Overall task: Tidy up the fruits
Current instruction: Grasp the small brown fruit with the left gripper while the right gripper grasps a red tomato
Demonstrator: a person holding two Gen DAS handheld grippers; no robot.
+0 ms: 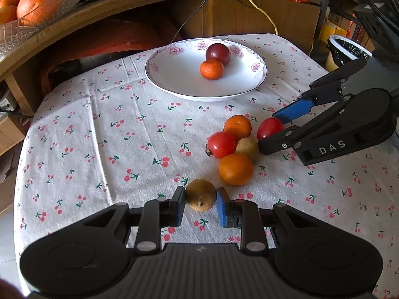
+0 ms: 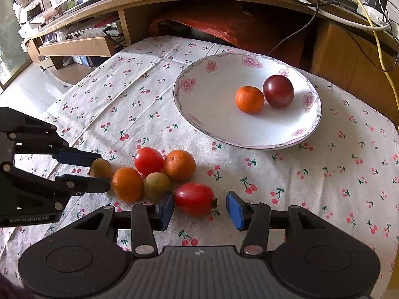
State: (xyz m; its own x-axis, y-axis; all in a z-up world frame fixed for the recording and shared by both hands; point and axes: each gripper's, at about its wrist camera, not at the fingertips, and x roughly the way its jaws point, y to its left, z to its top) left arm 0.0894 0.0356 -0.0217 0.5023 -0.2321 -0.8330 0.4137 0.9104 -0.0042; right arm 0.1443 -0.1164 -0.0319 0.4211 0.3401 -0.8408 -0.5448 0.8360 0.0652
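Observation:
A brown kiwi (image 1: 200, 198) rests on the cherry-print cloth, and my left gripper (image 1: 200, 196) is shut on it, one pad against each side. My right gripper (image 2: 200, 200) stands open around a red tomato (image 2: 194, 198); the left pad touches it and the right pad is a little apart. Between the grippers lies a cluster: two mandarins (image 1: 237, 127) (image 1: 235, 169), a second tomato (image 1: 222, 144) and a second kiwi (image 1: 247, 148). The white flowered plate (image 1: 179, 74) at the back holds a dark plum (image 1: 218, 54) and a mandarin (image 1: 212, 69).
A wooden desk (image 1: 124, 2) with hanging cables rises behind the table, and a glass bowl of oranges (image 1: 30, 5) stands on it. A bin (image 1: 346, 49) with a black liner sits off the table's far right corner. The cloth drops away at the left edge.

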